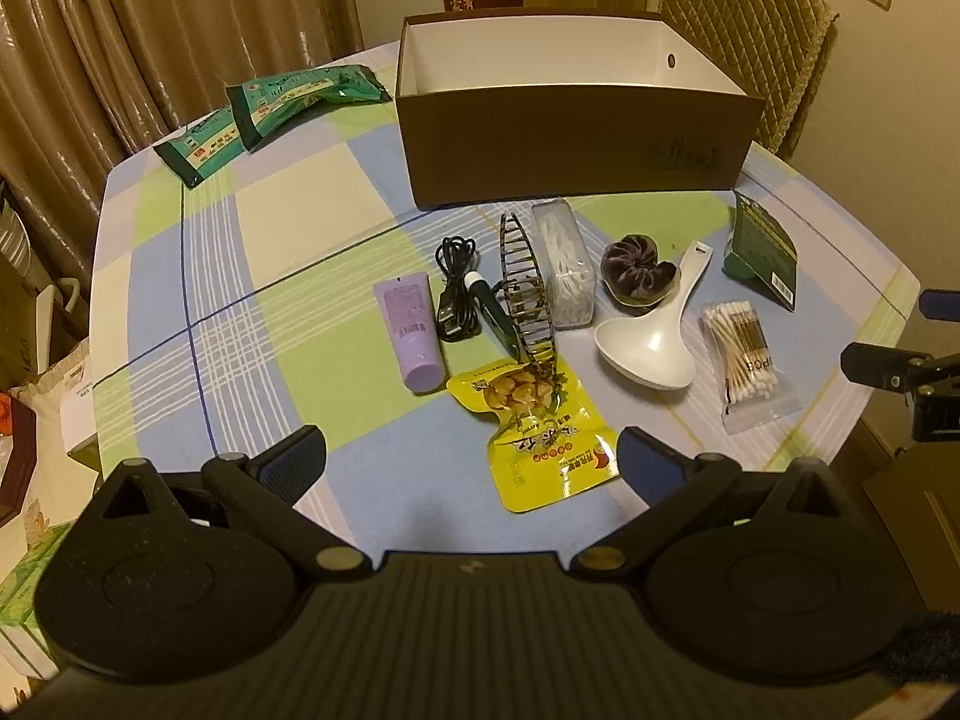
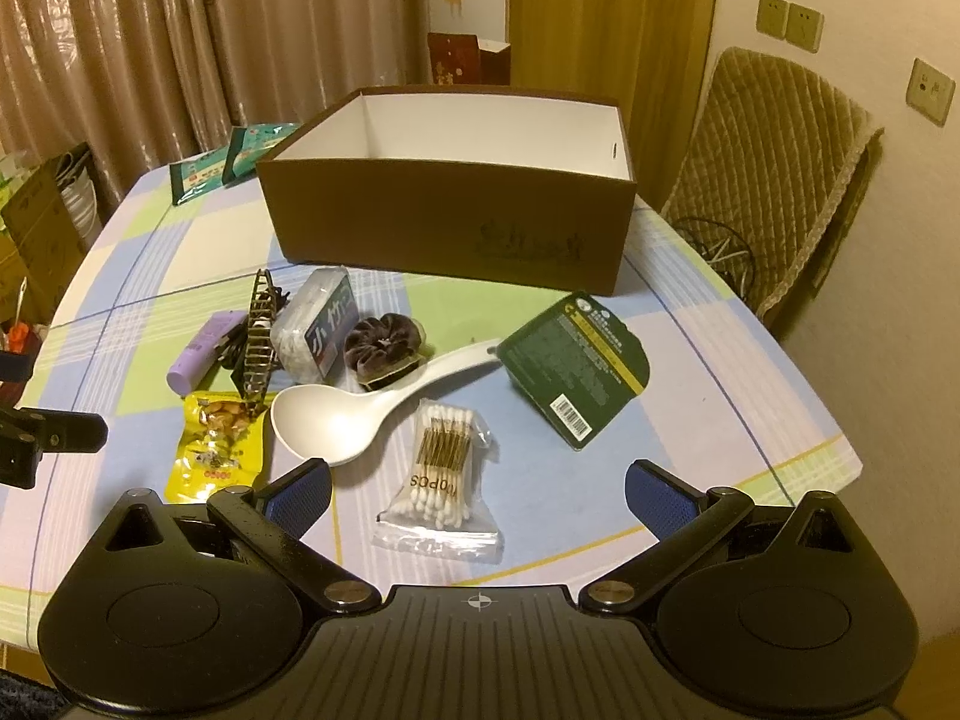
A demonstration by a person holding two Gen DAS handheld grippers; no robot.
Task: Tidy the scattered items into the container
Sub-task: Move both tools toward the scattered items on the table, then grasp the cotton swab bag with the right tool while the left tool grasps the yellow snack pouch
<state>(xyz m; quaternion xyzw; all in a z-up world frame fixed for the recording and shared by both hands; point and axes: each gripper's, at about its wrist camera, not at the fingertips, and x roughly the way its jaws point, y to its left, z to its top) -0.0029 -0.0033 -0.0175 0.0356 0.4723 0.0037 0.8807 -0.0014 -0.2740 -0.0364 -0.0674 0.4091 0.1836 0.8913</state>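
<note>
A brown box (image 1: 570, 144) with a white inside stands open at the back of the table; it also shows in the right wrist view (image 2: 444, 222). In front of it lie a purple tube (image 1: 408, 330), a black cable (image 1: 456, 294), a hair claw (image 1: 528, 294), a clear floss box (image 1: 567, 264), a dark scrunchie (image 1: 639, 276), a white spoon (image 1: 654, 336), a cotton swab bag (image 1: 747, 354), a yellow snack pack (image 1: 540, 432) and a green packet (image 1: 762, 252). My left gripper (image 1: 471, 462) is open above the snack pack. My right gripper (image 2: 477, 495) is open over the swab bag (image 2: 441, 474).
Two green pouches (image 1: 270, 114) lie at the table's back left. A padded chair (image 2: 774, 180) stands at the right behind the table. Curtains hang behind. Boxes (image 2: 42, 222) stand on the floor at the left. The checked tablecloth (image 1: 240, 276) covers the table.
</note>
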